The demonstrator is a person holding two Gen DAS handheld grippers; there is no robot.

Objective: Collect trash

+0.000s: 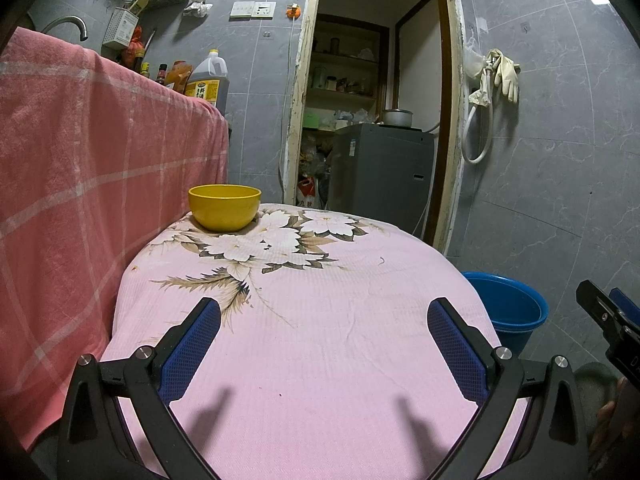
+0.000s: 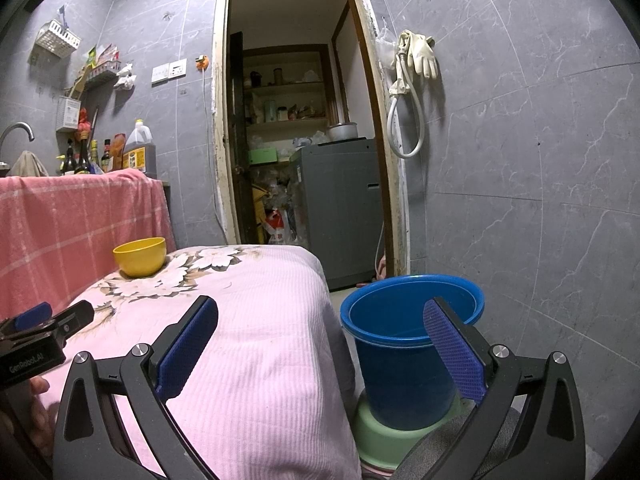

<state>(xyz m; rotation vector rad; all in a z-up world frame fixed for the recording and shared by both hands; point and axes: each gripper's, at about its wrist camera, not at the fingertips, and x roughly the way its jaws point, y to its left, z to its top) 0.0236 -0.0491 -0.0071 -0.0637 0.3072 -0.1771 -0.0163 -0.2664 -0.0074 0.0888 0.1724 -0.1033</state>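
Note:
A yellow bowl (image 1: 224, 207) (image 2: 139, 256) stands at the far left end of a table covered with a pink floral cloth (image 1: 320, 340) (image 2: 256, 340). A blue bucket (image 2: 408, 344) (image 1: 510, 308) sits on the floor to the right of the table, on a green basin (image 2: 384, 440). My left gripper (image 1: 324, 344) hovers open over the near part of the cloth, nothing between its blue pads. My right gripper (image 2: 320, 344) is open too, straddling the table's right edge and the bucket. No loose trash shows on the cloth.
A pink checked towel (image 1: 80, 184) drapes a counter on the left, with bottles (image 1: 208, 80) and a tap behind it. An open doorway (image 2: 296, 120) ahead shows a grey appliance (image 2: 340, 208) and shelves. Gloves and a hose (image 2: 412, 80) hang on the grey tiled wall.

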